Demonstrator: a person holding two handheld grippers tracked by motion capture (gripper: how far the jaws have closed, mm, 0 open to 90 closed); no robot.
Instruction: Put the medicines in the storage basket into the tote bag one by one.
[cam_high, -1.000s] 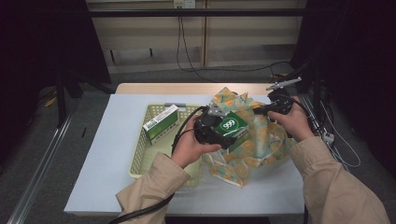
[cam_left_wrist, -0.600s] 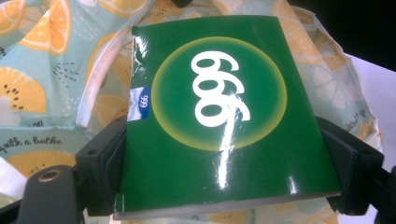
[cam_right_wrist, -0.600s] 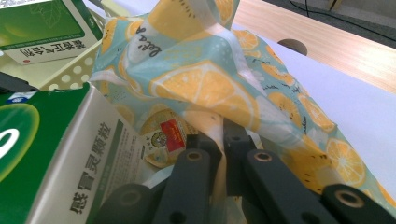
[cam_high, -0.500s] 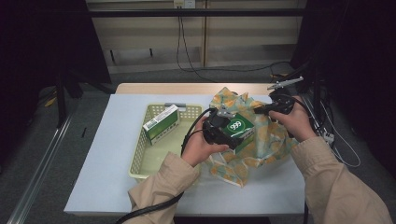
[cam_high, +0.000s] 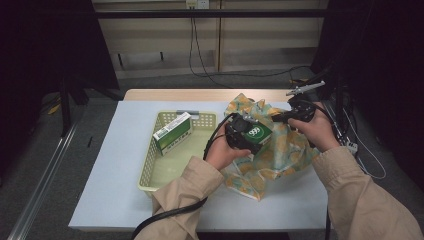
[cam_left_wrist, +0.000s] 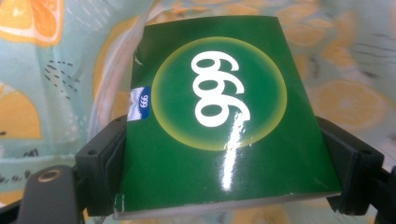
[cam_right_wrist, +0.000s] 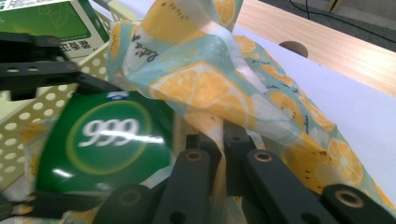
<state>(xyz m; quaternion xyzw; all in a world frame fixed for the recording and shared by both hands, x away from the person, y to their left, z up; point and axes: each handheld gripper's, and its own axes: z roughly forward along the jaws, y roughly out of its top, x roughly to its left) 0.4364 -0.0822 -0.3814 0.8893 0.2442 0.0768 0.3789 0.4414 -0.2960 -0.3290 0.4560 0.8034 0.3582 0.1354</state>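
While left gripper (cam_left_wrist: 224, 205) clamps green box (cam_left_wrist: 224, 121), right gripper (cam_right_wrist: 219, 154) pinches printed bag (cam_right_wrist: 205, 88), second box (cam_high: 172, 132) in basket (cam_high: 150, 172)

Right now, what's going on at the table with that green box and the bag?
A person works with a hand-held gripper in each hand. The left hand-held gripper clamps a green box marked 999 by its sides and holds it at the fruit-print bag. The right hand-held gripper is shut on the bag's edge, holding it up. A second green box leans in the yellow basket.

Bag (cam_high: 280, 150) fabric crowds both grippers; basket (cam_high: 150, 170) wall blocks left; table (cam_high: 110, 165) beyond open.
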